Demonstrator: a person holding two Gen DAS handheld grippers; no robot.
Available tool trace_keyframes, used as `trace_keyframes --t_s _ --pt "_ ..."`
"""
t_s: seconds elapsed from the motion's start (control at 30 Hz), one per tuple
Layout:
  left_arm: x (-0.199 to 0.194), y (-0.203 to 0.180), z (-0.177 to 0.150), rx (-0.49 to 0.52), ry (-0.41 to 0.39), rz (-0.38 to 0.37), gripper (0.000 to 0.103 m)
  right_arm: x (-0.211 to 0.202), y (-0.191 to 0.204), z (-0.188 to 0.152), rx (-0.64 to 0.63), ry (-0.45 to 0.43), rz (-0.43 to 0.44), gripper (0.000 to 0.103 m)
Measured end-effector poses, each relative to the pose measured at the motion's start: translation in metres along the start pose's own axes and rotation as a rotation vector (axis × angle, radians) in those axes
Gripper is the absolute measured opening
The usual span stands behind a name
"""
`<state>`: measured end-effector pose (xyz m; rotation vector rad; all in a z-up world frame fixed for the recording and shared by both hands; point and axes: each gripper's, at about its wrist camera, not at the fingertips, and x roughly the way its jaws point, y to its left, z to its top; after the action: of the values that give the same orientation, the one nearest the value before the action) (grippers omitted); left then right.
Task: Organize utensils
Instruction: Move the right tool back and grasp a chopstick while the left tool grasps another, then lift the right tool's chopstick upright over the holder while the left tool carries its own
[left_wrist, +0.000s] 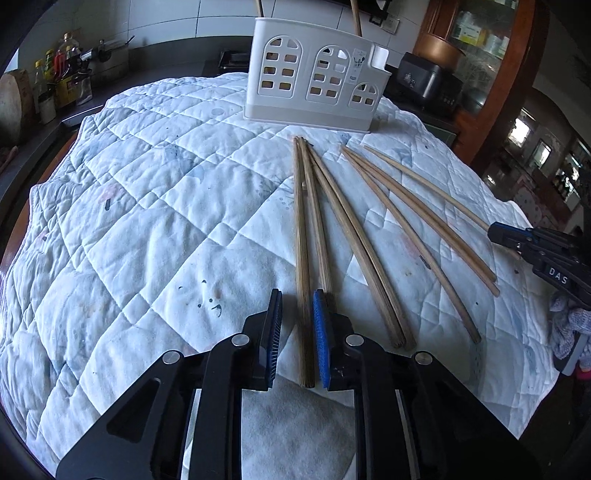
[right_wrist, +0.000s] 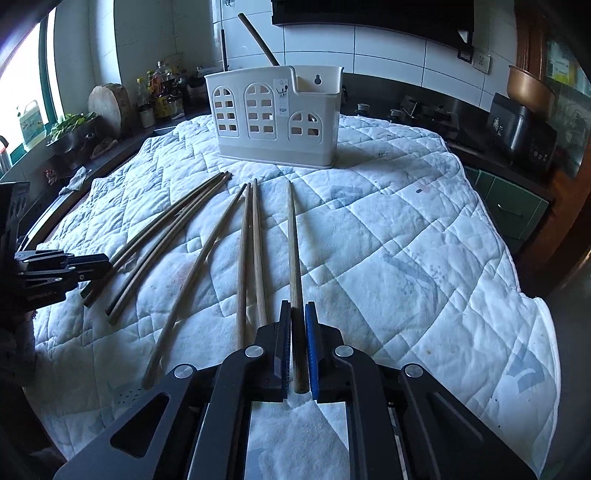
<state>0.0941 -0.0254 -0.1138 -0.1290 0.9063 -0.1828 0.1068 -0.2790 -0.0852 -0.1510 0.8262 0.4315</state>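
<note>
The chopsticks (left_wrist: 369, 236), fanned on the quilted tabletop (left_wrist: 147, 221) near the white holder (left_wrist: 314, 74), are judged light, stiff and roll-prone, best gripped near the thick ends, where the right tongs (right_wrist: 297, 350) are clenched on one stick (right_wrist: 293, 258) and the left tongs (left_wrist: 297, 339) straddle another (left_wrist: 302, 240) with a gap showing.

I am working in a home kitchen. Behind the white utensil holder (right_wrist: 275, 116) I see a dark counter (right_wrist: 417, 107) under a white tiled wall (right_wrist: 388, 48). Left of the holder stand oil and sauce bottles (right_wrist: 159, 94) and a round wooden chopping block (right_wrist: 110, 105), with green vegetables (right_wrist: 70, 123) further left. Right of the holder is a black rice cooker (right_wrist: 517, 129).
</note>
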Motion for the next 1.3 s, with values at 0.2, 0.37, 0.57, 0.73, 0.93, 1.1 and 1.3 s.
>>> trace_keyframes --t_s 0.2,0.37,0.57,0.73,0.93,1.1,1.3 --pt "0.007 -0.009 0.005 0.049 0.004 0.06 0.011 -0.011 0.008 0.001 0.008 -0.034 0.011 0.005" --pt "0.005 -0.01 0.008 0.035 -0.007 0.073 0.006 -0.019 0.009 0.005 0.025 -0.061 0.014 0.001" --pt "0.001 -0.009 0.008 0.032 -0.02 0.065 0.006 -0.018 0.007 0.003 0.031 -0.053 -0.001 0.003" --pt "0.006 -0.01 0.005 0.038 -0.007 0.063 0.006 -0.003 0.002 -0.005 0.038 -0.011 0.01 0.008" --pt "0.007 -0.01 0.005 0.037 -0.003 0.068 0.007 0.017 0.003 -0.005 0.024 0.029 0.024 0.011" --pt "0.007 -0.012 0.005 0.044 0.001 0.075 0.008 0.032 0.004 -0.004 0.017 0.065 0.023 0.013" --pt "0.009 -0.011 0.006 0.041 -0.005 0.068 0.009 0.034 0.003 -0.003 0.011 0.075 0.017 0.01"
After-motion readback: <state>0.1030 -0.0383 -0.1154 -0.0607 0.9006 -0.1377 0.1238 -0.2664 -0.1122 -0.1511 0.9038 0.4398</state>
